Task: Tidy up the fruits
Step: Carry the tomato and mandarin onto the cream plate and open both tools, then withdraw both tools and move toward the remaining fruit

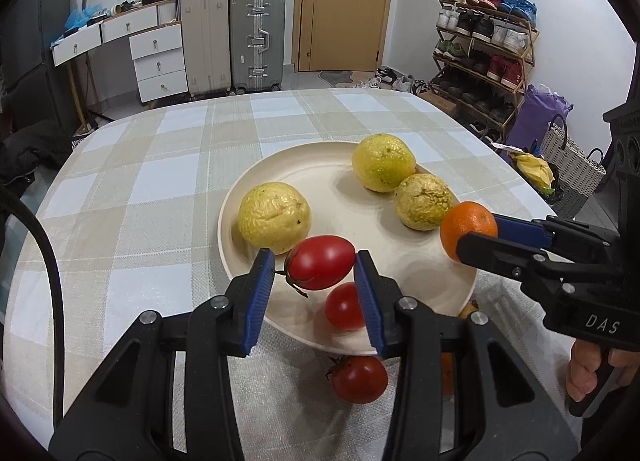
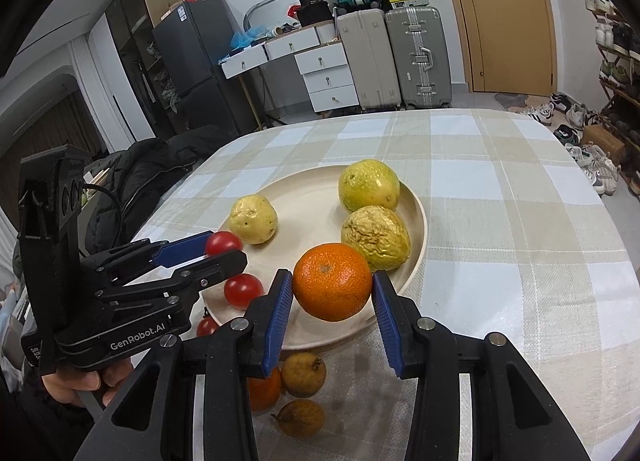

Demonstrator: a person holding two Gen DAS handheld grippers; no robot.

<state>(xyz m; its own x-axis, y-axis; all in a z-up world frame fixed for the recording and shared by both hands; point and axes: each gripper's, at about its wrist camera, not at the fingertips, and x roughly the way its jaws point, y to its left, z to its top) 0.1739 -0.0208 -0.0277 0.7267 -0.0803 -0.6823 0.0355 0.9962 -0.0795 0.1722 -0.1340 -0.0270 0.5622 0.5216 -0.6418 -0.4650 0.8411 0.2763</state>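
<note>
Left tool (image 1: 315, 266) grips tomato (image 1: 321, 262); right tool (image 2: 333, 292) grips orange (image 2: 332, 287)

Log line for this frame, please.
left gripper: around tomato, over plate | right gripper: around orange, over plate rim | contact on both unclear | three yellow fruits on plate

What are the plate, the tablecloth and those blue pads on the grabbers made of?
The plate looks like matte cream plastic or bamboo fibre: smooth, dull, no glaze shine; hard to say which. The tablecloth is woven fabric, with visible weave and a beige-and-white check. The blue pads look like ribbed rubber or soft plastic, with fine ridges, set on black, probably plastic fingers.
</note>
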